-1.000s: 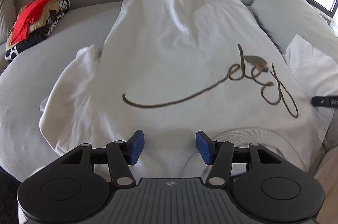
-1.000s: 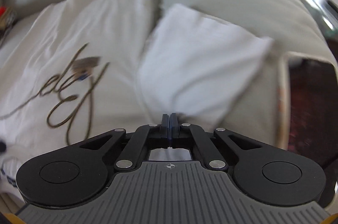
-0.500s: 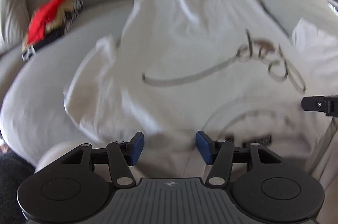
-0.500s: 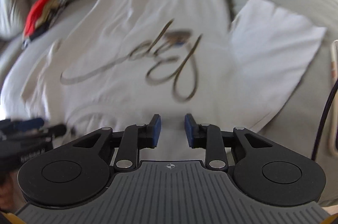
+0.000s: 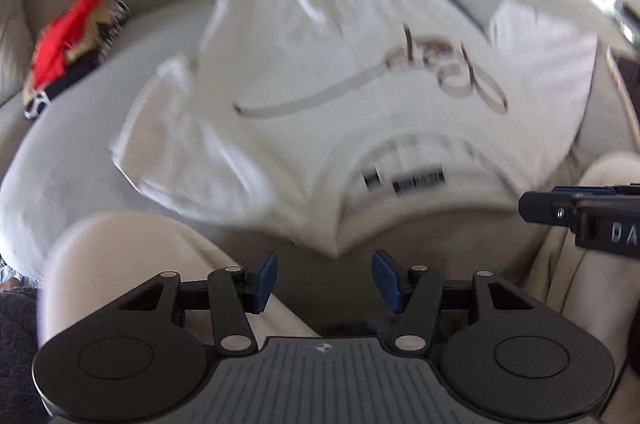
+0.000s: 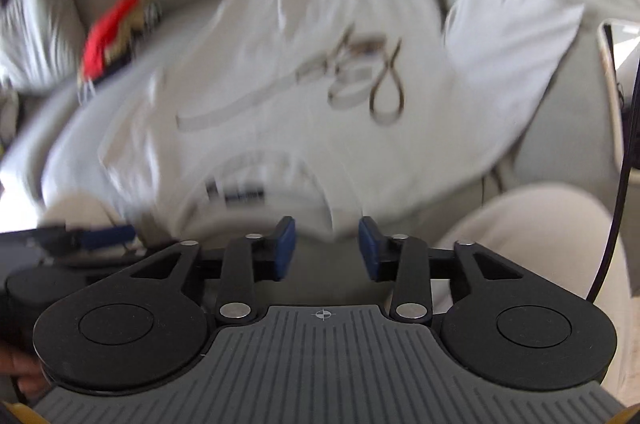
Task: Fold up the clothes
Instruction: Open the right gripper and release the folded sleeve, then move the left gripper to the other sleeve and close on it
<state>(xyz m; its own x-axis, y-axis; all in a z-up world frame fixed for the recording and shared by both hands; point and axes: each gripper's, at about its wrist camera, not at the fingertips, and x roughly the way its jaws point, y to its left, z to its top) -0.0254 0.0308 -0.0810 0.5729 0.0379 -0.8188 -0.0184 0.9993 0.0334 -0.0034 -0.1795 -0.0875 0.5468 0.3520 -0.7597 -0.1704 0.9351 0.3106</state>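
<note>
Both claws, left claw [image 5: 324, 274] and right claw [image 6: 326, 248], spread and empty.
White shirt [image 5: 332, 96] lies flat, unfolded, across the sofa's [image 5: 64, 160] front edge.

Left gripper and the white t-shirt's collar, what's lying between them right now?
Nothing. In the left wrist view only bare grey cushion separates the open left gripper from the t-shirt.

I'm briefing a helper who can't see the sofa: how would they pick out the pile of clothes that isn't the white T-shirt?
Start at the grey sofa, where the white T-shirt lies spread flat across the seat. Look to the far left corner of the seat, against the back cushion: the pile of clothes sits there, apart from the shirt. It alone is colourful, bright red on top with tan and black-and-white patterned fabric beneath.
</note>
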